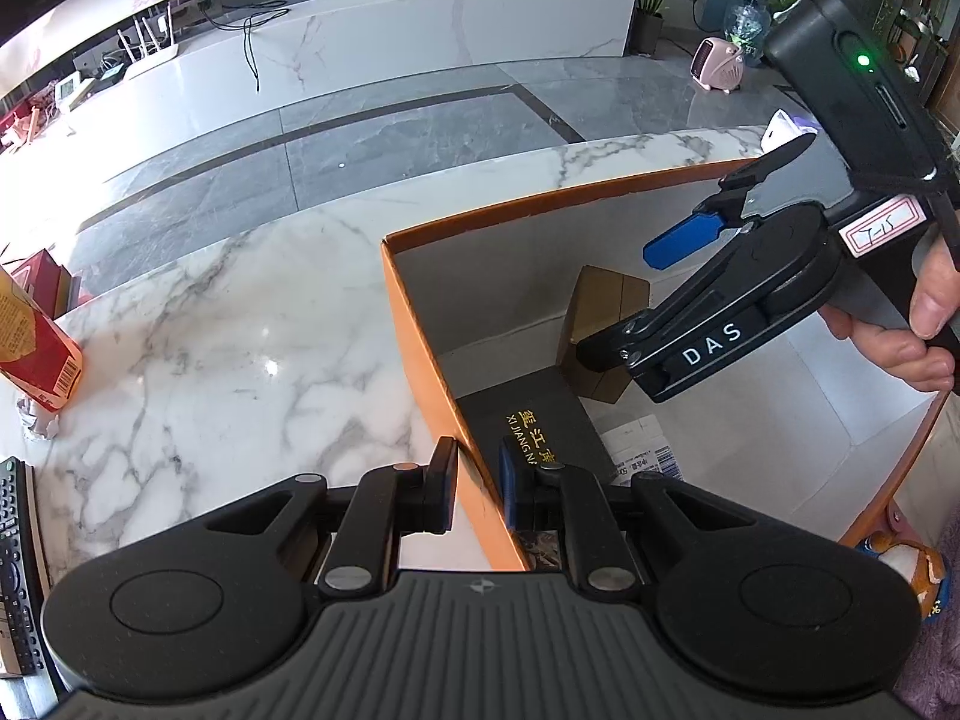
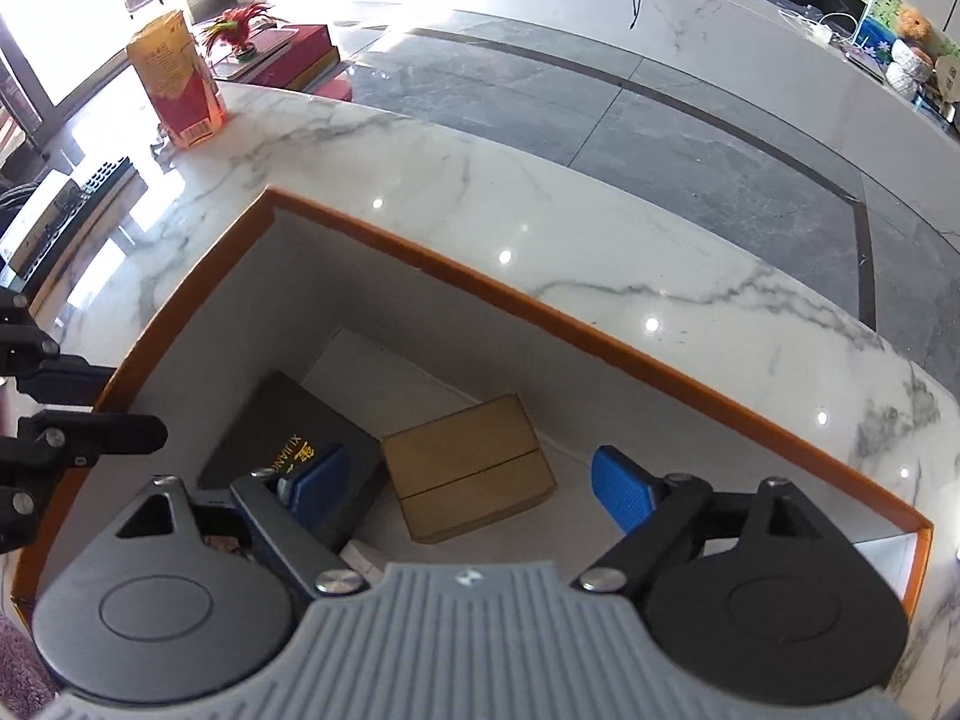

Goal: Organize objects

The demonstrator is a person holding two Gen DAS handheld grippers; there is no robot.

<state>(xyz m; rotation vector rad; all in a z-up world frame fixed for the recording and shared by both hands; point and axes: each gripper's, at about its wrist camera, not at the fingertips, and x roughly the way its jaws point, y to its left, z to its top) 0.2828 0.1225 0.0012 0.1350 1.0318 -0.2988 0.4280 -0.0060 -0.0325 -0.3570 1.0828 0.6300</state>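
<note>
An orange box [image 1: 420, 324] with white inner walls stands on the marble table [image 1: 240, 312]. Inside lie a black flat box with gold letters [image 1: 540, 426] and a brown cardboard box [image 1: 600, 324]. My left gripper [image 1: 478, 486] is shut on the orange box's left wall, one finger outside, one inside. My right gripper [image 2: 468, 480] is open and empty, hovering inside the orange box [image 2: 540, 312] above the brown box [image 2: 474, 468] and the black box [image 2: 282, 438]. The right gripper also shows in the left wrist view [image 1: 684, 294].
A red and yellow carton [image 1: 36, 348] stands at the table's left; it also shows in the right wrist view [image 2: 174, 84]. A remote control [image 1: 15, 552] lies at the near left. A labelled paper [image 1: 642, 450] lies in the box. Grey tiled floor lies beyond the table.
</note>
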